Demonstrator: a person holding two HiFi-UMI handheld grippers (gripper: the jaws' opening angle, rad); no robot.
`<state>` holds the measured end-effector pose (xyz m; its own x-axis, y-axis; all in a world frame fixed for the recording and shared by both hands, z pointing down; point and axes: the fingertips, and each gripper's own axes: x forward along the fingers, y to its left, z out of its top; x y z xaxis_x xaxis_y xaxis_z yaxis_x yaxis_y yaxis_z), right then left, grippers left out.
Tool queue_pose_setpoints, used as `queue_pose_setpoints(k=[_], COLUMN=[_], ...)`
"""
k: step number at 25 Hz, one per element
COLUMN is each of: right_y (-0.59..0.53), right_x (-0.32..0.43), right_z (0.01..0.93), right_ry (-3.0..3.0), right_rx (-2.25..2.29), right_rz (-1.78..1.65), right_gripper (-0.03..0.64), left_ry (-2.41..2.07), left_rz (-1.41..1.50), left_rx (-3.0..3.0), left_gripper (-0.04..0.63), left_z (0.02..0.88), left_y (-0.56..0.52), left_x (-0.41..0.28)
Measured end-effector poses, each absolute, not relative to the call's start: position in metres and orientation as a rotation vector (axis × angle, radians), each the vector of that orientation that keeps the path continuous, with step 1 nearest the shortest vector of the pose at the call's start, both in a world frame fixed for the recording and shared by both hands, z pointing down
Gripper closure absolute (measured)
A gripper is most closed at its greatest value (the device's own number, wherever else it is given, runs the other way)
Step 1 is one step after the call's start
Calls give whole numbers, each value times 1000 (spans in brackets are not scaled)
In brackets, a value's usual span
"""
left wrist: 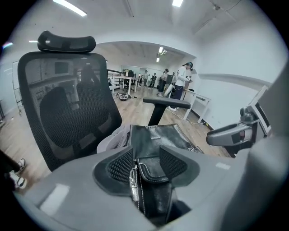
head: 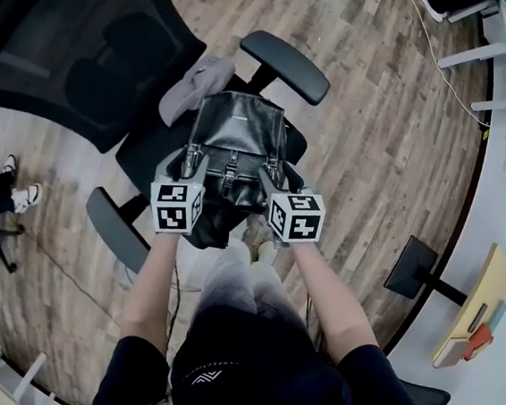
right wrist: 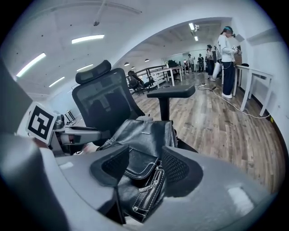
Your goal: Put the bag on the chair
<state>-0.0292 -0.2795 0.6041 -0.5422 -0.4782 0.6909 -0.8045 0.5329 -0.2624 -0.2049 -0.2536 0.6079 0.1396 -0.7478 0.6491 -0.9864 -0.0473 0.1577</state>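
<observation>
A black leather bag (head: 237, 141) lies on the seat of a black mesh office chair (head: 81, 44), between its two armrests. My left gripper (head: 190, 156) is at the bag's near left corner and my right gripper (head: 269, 174) at its near right corner. In the left gripper view the jaws (left wrist: 146, 164) stand apart around a folded edge of the bag (left wrist: 158, 135), its zipper beside the left pad. In the right gripper view the jaws (right wrist: 144, 164) also stand apart, with a flap and zipper of the bag (right wrist: 144, 133) between them.
A grey cloth (head: 198, 83) lies on the seat behind the bag. A white desk (head: 495, 294) curves along the right, with a black stand (head: 412, 268) on the floor beside it. People (right wrist: 228, 58) stand far back in the room. Wooden floor surrounds the chair.
</observation>
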Motion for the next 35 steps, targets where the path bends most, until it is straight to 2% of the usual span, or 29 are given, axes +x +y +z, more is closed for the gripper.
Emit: queue_pose_setpoints(k=[4, 10, 16, 20, 25, 35], right_y=[-273, -269, -259, -249, -240, -228], right_x=[-25, -19, -9, -2, 6, 13], right_z=[591, 565, 544, 530, 518, 505], right_ry=[-2255, -2295, -2319, -2341, -2354, -2384], right_rx=[1018, 1012, 1010, 1014, 1032, 1021], right_rz=[767, 762, 740, 741, 719, 781], right_gripper=[429, 482, 542, 562, 612, 614], left_ry=[-1672, -1696, -1705, -1708, -1721, -1754], left_rz=[500, 464, 447, 444, 434, 431], left_rx=[1853, 1866, 1877, 1887, 1897, 1893], left_gripper=[445, 466, 548, 575, 578, 578], left_z=[589, 562, 538, 525, 507, 486], left_y=[-241, -225, -208, -197, -185, -164], left_x=[-197, -187, -173, -163, -152, -143])
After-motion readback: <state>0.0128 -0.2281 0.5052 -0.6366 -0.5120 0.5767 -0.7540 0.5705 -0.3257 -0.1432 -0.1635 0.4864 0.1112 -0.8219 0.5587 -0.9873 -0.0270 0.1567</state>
